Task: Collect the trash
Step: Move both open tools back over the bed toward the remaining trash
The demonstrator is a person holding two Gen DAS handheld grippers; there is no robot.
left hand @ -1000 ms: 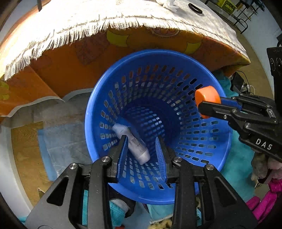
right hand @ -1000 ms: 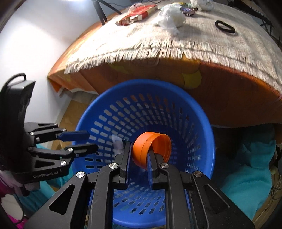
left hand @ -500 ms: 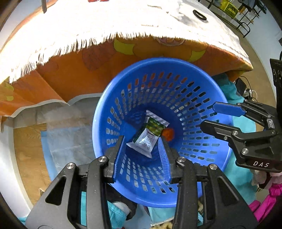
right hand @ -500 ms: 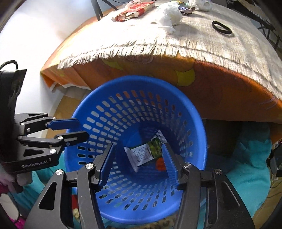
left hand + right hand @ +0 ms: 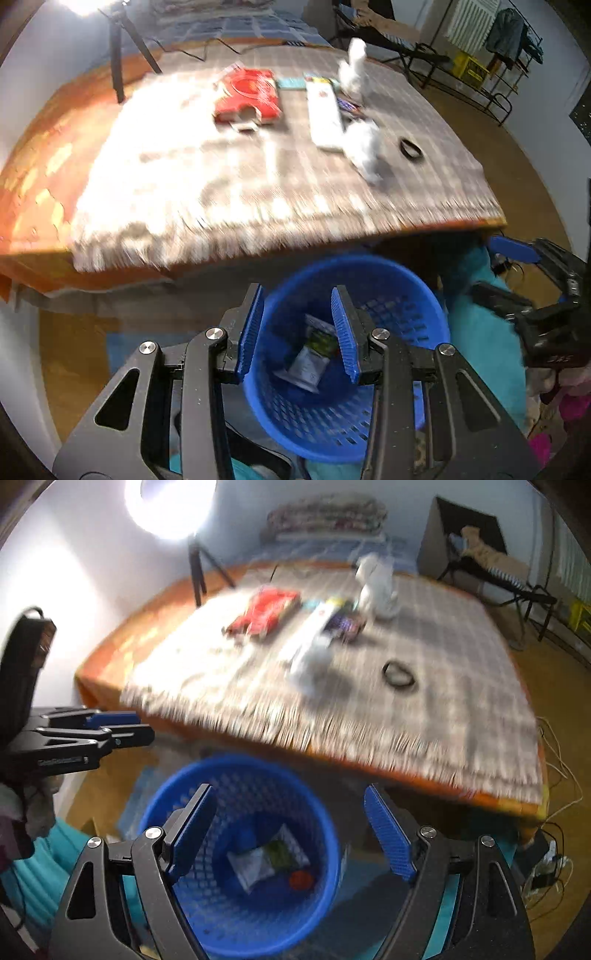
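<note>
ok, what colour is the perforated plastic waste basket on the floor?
Blue; the perforated plastic waste basket shows best in the right wrist view.

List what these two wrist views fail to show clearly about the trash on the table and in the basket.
- Print on the red package: left wrist view, motion blur.
- White crumpled pieces: right wrist view, blurred; paper or plastic unclear.
- Wrapper in the blue basket: left wrist view, partly hidden by a blue finger pad.
- Small orange item: right wrist view, too blurred to identify.

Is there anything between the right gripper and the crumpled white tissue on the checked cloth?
Nothing visible. The right gripper, its jaws opening and empty, hangs over the blue plastic basket. Bare checked cloth lies before the crumpled white tissue; the black ring lies to its right.
</note>
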